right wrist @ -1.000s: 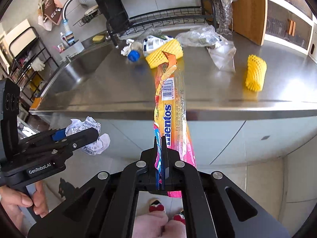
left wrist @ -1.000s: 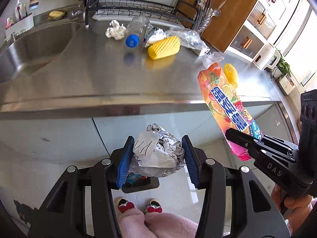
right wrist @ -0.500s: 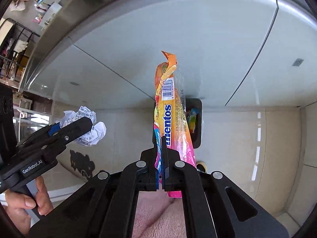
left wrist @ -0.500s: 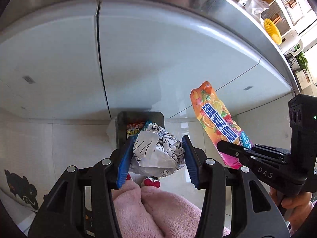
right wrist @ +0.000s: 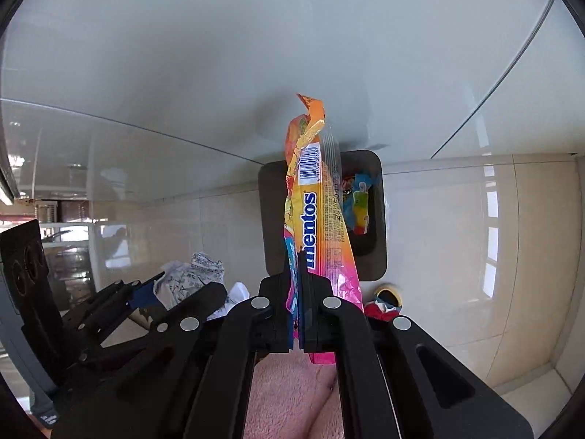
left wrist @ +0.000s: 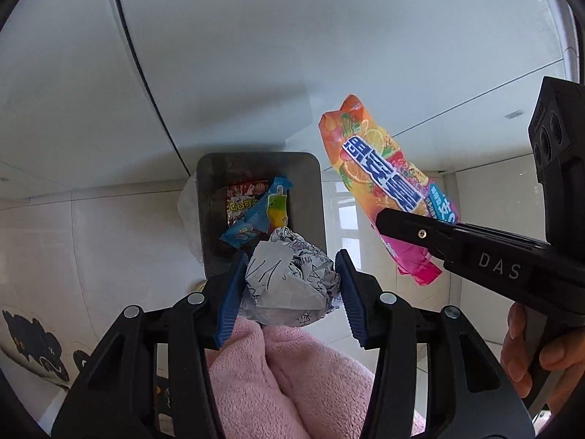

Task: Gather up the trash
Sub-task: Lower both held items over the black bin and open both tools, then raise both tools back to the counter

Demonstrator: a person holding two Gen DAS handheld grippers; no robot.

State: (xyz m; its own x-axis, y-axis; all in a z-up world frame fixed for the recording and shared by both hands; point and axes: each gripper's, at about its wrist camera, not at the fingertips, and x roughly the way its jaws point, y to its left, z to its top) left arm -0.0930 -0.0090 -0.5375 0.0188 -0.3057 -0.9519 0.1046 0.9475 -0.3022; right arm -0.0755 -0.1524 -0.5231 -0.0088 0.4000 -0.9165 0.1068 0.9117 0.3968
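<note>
Above a dark bin (left wrist: 321, 197) on a pale tiled floor (left wrist: 73, 241), two hand-held grippers point steeply down with trash in their jaws. The left gripper (left wrist: 290, 285) clamps a crumpled ball of printed paper (left wrist: 289, 281) between its blue pads (left wrist: 228, 303), jaws about half apart, the ball pressed on both sides. It hangs over the bin's near edge. The right gripper (right wrist: 297, 314) has its jaws narrowed to a slit on the lower end of a long orange-and-pink candy wrapper (right wrist: 318, 219); the wrapper stands up from the jaws, and its top crosses the bin's left half in the right wrist view. In the left wrist view the same wrapper sits to the right of the bin, beside the paper. A hand (left wrist: 530, 351) grips the right gripper's handle at the far right. Inside the bin lie a blue wrapper (left wrist: 252, 219) and a red snack packet (left wrist: 243, 197). White cabinet doors (left wrist: 256, 55) rise beyond the bin. Pink fleece (left wrist: 278, 384) fills the near foreground beneath both grippers.
</note>
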